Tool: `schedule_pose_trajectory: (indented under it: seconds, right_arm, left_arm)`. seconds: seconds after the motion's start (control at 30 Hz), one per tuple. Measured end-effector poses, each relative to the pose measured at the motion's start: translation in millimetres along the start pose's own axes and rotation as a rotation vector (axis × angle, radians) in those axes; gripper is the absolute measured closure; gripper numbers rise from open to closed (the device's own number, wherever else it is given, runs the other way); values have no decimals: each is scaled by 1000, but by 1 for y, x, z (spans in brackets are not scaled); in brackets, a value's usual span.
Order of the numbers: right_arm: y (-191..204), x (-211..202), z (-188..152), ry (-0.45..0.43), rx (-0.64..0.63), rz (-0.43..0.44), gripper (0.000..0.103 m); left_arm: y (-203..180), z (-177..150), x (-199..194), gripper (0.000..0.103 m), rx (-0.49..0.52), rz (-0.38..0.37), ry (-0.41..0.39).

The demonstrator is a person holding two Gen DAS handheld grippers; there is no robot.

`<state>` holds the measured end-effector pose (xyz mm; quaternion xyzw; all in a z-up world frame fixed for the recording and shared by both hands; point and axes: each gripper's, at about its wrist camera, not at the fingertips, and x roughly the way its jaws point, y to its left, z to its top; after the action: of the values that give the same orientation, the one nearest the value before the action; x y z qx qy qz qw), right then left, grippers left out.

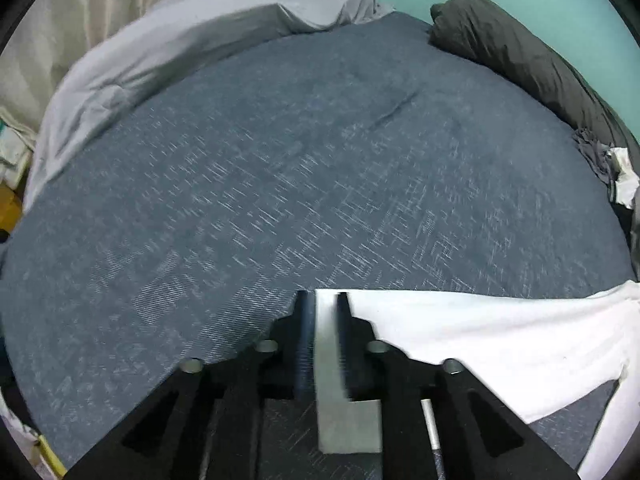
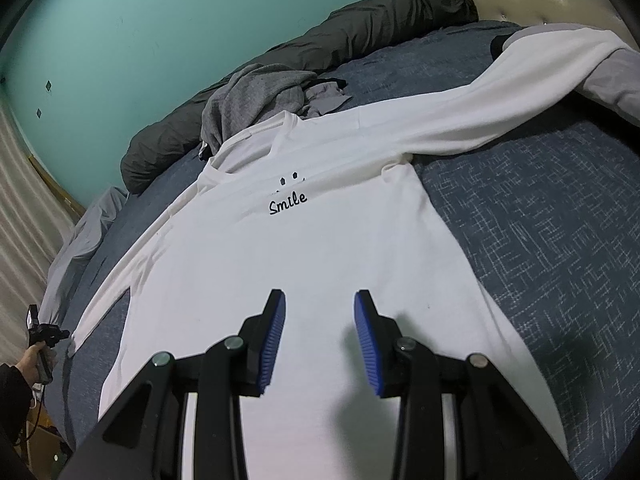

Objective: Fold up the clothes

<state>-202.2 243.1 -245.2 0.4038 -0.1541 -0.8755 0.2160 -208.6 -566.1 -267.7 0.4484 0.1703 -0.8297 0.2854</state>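
A white long-sleeved shirt (image 2: 320, 248) lies face-up on the blue bedspread (image 2: 540, 260) for folding, its left cuff (image 1: 326, 344) between the narrow-set left gripper (image 1: 323, 300), while the right gripper (image 2: 320, 300) hovers part-open and empty above the hem.

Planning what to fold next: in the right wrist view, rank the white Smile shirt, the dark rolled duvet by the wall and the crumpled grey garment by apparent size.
1. white Smile shirt, by far the largest.
2. dark rolled duvet, though it lies farther away, so its true size is unsure.
3. crumpled grey garment, smallest.
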Motion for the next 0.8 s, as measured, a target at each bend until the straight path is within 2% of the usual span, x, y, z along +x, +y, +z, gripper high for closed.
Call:
schedule_pose_trajectory:
  seconds: [0.1, 0.2, 0.4, 0.47, 0.57, 0.8]
  right_arm:
    - [0, 0, 0, -1, 3, 11, 67]
    - [2, 0, 1, -1, 1, 25, 67]
    - [3, 5, 5, -1, -1, 42, 67]
    - [3, 7, 10, -4, -1, 46, 67]
    - [3, 9, 16, -12, -10, 48, 67]
    - [-1, 18, 23, 10, -22, 69, 67]
  left_arm:
    - [-18, -6, -18, 75, 41, -45, -14]
    - [-55, 5, -21, 74, 133, -155, 5]
    - [-190, -2, -36, 74, 321, -337, 38]
    - [-231, 2, -26, 74, 359, -391, 60]
    - [-283, 7, -15, 74, 400, -434, 78]
    - [-379, -4, 9, 74, 475, -477, 126]
